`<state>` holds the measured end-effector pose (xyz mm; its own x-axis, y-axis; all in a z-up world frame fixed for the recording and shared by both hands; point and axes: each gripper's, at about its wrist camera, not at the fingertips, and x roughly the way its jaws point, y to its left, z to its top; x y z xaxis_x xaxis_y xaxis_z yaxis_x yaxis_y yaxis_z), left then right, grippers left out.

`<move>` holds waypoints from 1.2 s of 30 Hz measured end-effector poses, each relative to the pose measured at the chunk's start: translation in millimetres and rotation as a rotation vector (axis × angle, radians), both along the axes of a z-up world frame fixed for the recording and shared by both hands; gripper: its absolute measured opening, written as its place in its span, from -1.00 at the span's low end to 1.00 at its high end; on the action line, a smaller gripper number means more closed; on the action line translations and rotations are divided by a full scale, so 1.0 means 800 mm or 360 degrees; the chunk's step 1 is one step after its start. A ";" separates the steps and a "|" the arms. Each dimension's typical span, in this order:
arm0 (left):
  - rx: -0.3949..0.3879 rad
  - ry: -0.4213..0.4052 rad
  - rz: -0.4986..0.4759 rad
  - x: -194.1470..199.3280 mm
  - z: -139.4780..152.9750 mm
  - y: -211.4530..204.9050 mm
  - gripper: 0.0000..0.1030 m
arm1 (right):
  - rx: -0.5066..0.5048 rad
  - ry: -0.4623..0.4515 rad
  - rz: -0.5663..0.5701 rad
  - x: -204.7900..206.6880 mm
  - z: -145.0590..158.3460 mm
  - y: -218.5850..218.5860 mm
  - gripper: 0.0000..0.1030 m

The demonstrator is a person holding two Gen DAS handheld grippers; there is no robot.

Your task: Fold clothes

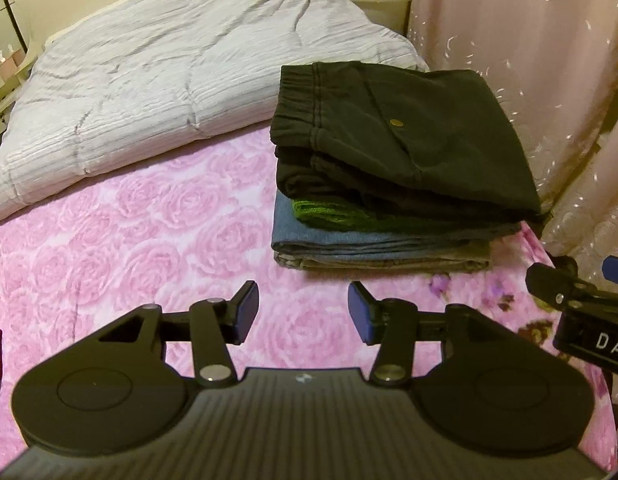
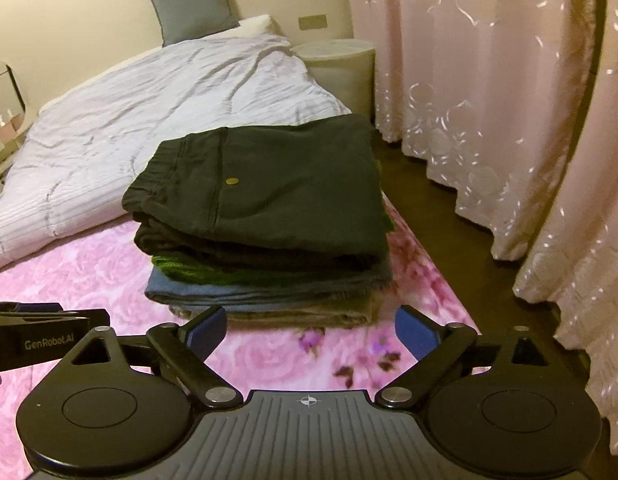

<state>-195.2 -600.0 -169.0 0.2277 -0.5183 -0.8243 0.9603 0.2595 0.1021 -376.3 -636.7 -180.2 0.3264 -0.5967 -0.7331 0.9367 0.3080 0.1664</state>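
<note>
A stack of folded clothes (image 1: 393, 184) lies on the pink rose-patterned bedspread (image 1: 129, 248). Black trousers (image 1: 413, 132) with a brass button lie on top, over a green garment (image 1: 329, 214), a blue one (image 1: 349, 240) and a grey one at the bottom. The stack also shows in the right wrist view (image 2: 265, 220). My left gripper (image 1: 303, 312) is open and empty, just in front of the stack. My right gripper (image 2: 309, 332) is open and empty, close to the stack's near edge. Part of the right gripper shows at the left view's right edge (image 1: 581, 300).
A rumpled white duvet (image 1: 157, 80) covers the far half of the bed, with a grey pillow (image 2: 191, 4) at the head. Pink curtains (image 2: 509, 100) hang on the right beside a strip of dark floor (image 2: 461, 240). A round white bin (image 2: 345, 68) stands by the bed.
</note>
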 end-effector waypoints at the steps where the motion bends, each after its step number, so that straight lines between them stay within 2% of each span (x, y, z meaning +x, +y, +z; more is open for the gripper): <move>1: -0.0002 0.0001 -0.0006 0.000 0.004 0.006 -0.13 | -0.0003 -0.0002 -0.0012 -0.001 0.004 0.007 0.88; 18: -0.0038 0.0080 -0.0080 0.010 0.099 0.131 -0.12 | -0.0003 -0.0022 -0.0164 0.001 0.110 0.135 0.88; 26: -0.0025 0.0113 -0.0084 0.009 0.110 0.163 -0.12 | 0.0024 0.0018 -0.0135 0.006 0.127 0.162 0.88; 36: -0.0015 0.0121 -0.0078 -0.001 0.110 0.163 -0.12 | 0.0059 0.0076 -0.0080 0.007 0.126 0.159 0.88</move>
